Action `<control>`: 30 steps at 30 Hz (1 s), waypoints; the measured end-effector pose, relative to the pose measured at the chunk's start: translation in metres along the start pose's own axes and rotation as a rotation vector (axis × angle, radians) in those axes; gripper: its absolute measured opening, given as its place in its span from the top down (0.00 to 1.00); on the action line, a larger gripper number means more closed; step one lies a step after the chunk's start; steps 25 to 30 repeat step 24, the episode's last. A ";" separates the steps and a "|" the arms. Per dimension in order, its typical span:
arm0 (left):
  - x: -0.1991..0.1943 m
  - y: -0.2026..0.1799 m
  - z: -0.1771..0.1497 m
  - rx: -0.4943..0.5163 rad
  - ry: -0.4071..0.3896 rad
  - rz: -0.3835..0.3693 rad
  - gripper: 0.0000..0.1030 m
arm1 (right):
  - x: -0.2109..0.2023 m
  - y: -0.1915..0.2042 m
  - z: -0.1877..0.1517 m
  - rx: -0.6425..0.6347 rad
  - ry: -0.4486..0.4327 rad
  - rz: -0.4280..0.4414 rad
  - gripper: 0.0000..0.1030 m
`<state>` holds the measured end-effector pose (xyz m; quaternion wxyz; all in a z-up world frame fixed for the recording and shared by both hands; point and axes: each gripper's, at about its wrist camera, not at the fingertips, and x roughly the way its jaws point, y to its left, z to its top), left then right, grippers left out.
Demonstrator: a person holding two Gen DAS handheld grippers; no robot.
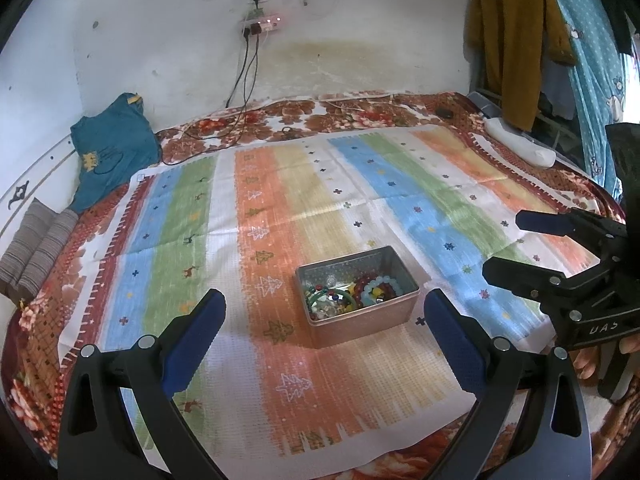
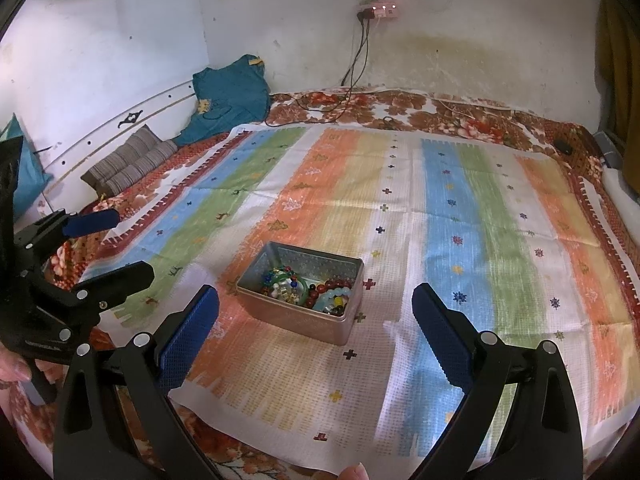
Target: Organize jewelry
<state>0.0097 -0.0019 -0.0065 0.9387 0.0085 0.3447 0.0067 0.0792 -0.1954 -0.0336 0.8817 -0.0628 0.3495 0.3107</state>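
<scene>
A small metal tin (image 1: 362, 322) (image 2: 296, 320) sits on a striped cloth (image 1: 280, 208) (image 2: 460, 208) spread over a bed. Inside lies a heap of jewelry (image 1: 352, 290) (image 2: 308, 288): red, pale blue and green bead bracelets and small glassy pieces. My left gripper (image 1: 326, 304) is open, hovering just before the tin with nothing between its blue pads. My right gripper (image 2: 316, 300) is open too, framing the tin from the near side. Each gripper shows in the other's view: the right gripper (image 1: 504, 248) at the right edge, the left gripper (image 2: 116, 244) at the left edge, both held by hands.
A floral bedspread (image 1: 360, 112) lies under the cloth. A teal garment (image 1: 112, 148) and a striped cushion (image 1: 36, 252) sit at the left against the wall. Cables (image 1: 244, 80) hang from a wall socket. Clothes (image 1: 516, 40) hang at the right, with a white bundle (image 1: 520, 140) below.
</scene>
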 end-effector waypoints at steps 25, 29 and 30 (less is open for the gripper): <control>-0.012 0.003 0.006 -0.031 -0.057 -0.042 0.05 | -0.003 -0.003 -0.004 0.005 -0.024 -0.010 0.05; -0.012 0.003 0.006 -0.031 -0.057 -0.042 0.05 | -0.003 -0.003 -0.004 0.005 -0.024 -0.010 0.05; -0.012 0.003 0.006 -0.031 -0.057 -0.042 0.05 | -0.003 -0.003 -0.004 0.005 -0.024 -0.010 0.05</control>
